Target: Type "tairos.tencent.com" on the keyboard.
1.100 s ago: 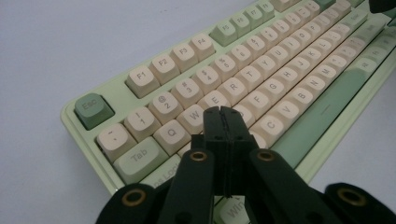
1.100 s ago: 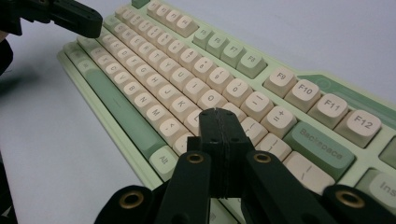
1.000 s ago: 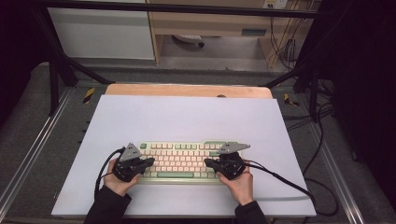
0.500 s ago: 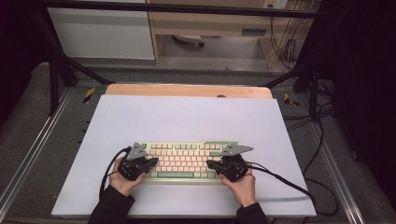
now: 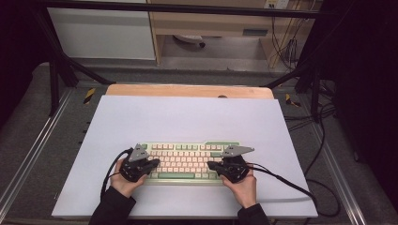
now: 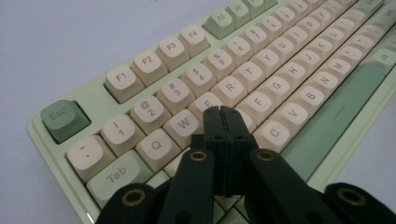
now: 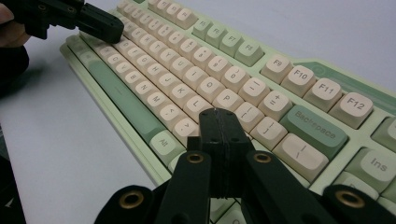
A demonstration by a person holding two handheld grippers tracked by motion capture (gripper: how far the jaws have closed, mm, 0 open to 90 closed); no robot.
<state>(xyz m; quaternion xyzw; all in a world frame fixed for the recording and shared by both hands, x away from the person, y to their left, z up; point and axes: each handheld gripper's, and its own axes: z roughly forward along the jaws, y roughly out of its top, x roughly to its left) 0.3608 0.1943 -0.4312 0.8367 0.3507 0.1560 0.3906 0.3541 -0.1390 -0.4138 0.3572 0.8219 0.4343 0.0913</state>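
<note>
Left gripper view puts the left tool (image 6: 223, 112) nearest to me, its two black jaws pressed flat together with nothing between them, the tips poised over the keyboard (image 6: 261, 70) about where the E and D keys meet. I can't tell whether the tips actually rest on a key or hang just above it. In the right gripper view the right tool (image 7: 216, 113) is closed the same way and empty, its tips low over the keys just this side of P and the bracket keys, with Backspace off to its right. Past it, at the far end of the key rows, the left tool's jaws show again above the letter keys.

From the high view, both tools sit at the near edge of the keyboard, which lies flat on the pale worktop (image 5: 187, 117), one tool toward each end. I judge this to be key pressing with closed tips, and barely under way: no key looks pushed down.

Much stays hidden. Each tool's own jaws cover the keys directly beneath them, several legends are blurred, and both sleeves run out of frame at the bottom.
</note>
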